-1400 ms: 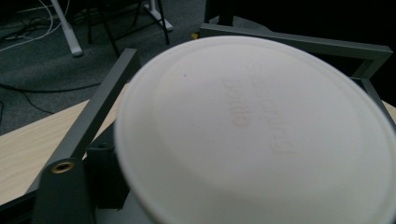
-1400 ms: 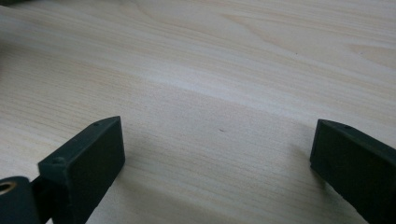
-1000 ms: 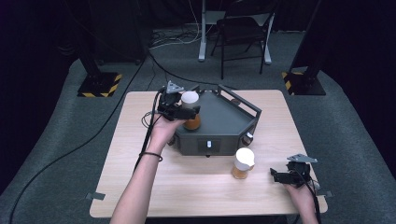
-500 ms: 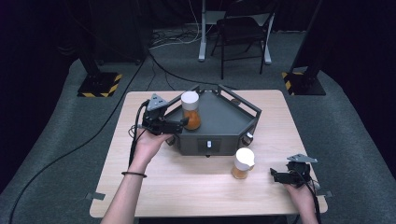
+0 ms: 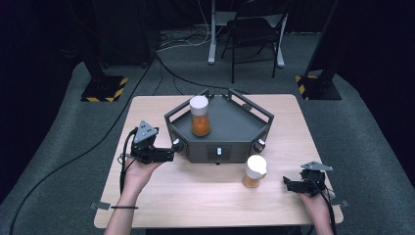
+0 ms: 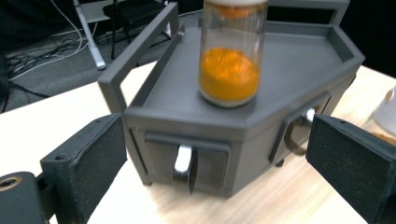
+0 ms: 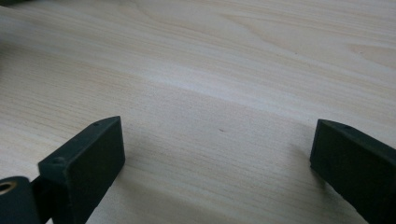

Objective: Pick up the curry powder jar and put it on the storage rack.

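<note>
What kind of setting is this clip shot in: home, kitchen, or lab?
Probably a lab or recording studio, not a home: black curtains surround a lone wooden table, stand bases marked with hazard tape sit on grey carpet, and cables run across the floor.

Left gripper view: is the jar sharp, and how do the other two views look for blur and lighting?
Left gripper view: jar slightly soft, jaws sharper. Right gripper view: table grain blurs toward the top. High view: table lit, surroundings dark.

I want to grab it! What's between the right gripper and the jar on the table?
Nothing: the high view shows bare table between the right gripper and the jar.
</note>
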Tool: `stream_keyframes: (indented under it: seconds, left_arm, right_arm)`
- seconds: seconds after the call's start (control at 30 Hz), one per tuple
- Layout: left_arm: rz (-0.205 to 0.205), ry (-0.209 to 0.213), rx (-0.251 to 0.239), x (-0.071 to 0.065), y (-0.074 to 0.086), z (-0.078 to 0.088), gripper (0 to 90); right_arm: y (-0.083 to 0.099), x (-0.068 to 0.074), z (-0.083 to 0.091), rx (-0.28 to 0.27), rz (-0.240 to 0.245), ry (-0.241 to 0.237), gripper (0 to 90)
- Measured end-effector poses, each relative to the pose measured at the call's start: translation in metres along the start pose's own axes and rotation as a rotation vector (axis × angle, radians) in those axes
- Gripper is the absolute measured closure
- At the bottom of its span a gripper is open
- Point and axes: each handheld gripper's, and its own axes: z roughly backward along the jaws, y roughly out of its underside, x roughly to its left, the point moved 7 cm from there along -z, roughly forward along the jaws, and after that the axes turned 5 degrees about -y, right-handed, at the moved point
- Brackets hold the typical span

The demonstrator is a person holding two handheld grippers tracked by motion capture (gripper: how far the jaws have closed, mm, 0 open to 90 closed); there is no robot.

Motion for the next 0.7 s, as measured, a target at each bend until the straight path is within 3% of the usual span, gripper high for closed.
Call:
stream_keyframes:
  seconds: [0.17,0.7]
  left_arm:
    - [-0.016,-0.019,0.023,-0.003,0.022,0.005,4.1]
    - [0.049,-0.031,0.070,0.006,0.085,0.005,4.6]
  right_arm:
    - [0.000,0.000,0.000,0.000,0.000,0.000,2.3]
    - [0.000,0.000,0.000,0.000,0.000,0.000,2.3]
